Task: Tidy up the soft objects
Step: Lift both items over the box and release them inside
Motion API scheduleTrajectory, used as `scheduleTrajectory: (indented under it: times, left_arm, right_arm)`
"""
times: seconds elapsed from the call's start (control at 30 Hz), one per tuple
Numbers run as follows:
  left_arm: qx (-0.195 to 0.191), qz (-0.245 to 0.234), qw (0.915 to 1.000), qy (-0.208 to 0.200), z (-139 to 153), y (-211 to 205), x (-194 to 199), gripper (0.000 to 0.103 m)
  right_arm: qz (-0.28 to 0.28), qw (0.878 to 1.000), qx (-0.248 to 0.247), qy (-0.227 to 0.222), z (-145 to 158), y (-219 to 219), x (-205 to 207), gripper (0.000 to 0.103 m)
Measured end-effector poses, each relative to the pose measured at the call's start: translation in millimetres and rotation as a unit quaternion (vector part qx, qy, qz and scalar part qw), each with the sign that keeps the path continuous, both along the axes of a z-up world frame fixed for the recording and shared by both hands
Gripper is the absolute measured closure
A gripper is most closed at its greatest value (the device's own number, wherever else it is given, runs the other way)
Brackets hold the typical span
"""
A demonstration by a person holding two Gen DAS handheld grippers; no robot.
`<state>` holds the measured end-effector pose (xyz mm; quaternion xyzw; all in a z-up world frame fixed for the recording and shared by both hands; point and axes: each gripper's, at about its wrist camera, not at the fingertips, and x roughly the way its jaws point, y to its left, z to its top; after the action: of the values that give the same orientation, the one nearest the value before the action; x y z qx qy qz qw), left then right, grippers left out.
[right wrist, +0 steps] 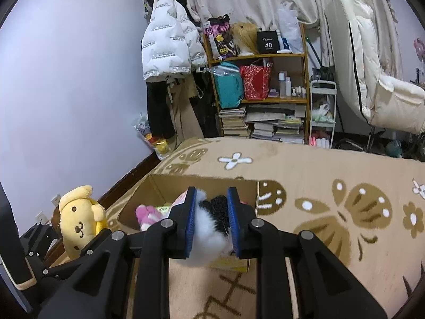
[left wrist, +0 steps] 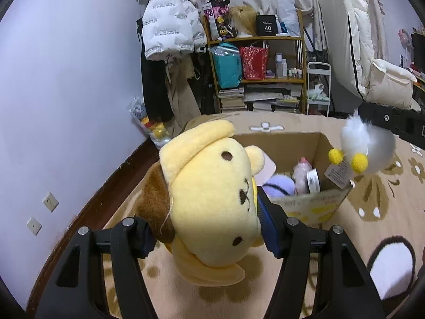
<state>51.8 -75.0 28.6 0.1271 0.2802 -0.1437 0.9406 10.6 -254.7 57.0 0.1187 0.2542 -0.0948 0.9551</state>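
Yellow dog plush [left wrist: 212, 202] is clamped in the left tongs [left wrist: 207, 228], blue pads pressed into both sides of its head, face toward the camera, brown patch at the left pad. It hangs above the rug [left wrist: 372, 212], just left of the cardboard box [left wrist: 313, 202]. Right view shows the same plush [right wrist: 79, 223] at far left, beside the box [right wrist: 148, 194].

White fluffy toy [right wrist: 207, 236] with a black curly part sits squeezed between the right tongs [right wrist: 212, 223], gap narrow. From the left view that toy [left wrist: 369, 143] hangs over the box's right corner, two yellow pompoms and a paper tag dangling under it.

Box is open-topped, on the floral tan rug. Inside: a pink plush [right wrist: 147, 214], a purple soft thing [left wrist: 279, 186], a roll of tape [left wrist: 313, 180].

Behind: wooden shelf [left wrist: 255, 38] with bags, bottles, stacked books; white puffer jacket [left wrist: 170, 24] hanging left of it; white padded chair [left wrist: 366, 61] at right.
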Motion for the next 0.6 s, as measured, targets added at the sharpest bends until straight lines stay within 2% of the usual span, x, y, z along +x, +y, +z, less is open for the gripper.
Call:
scheduleTrajectory:
  times: [0.17,0.33,0.6]
  left_arm:
    - [0.006,-0.006,0.9998,-0.019,3.9,-15.7,13.5,0.04]
    - [-0.011,-0.01,0.9998,-0.016,9.2,-23.6,32.1,0.04]
    - [0.012,-0.031,0.9987,-0.04,12.6,-43.5,57.4,0.04]
  right_arm:
    - [-0.007,1.0,-0.007,-0.001,-1.2,-5.4,13.6,0.079]
    - [-0.014,1.0,-0.006,-0.002,-3.0,-17.5,28.4,0.079]
    - [-0.003,1.0,0.002,-0.015,-0.9,-34.0,52.5,0.079]
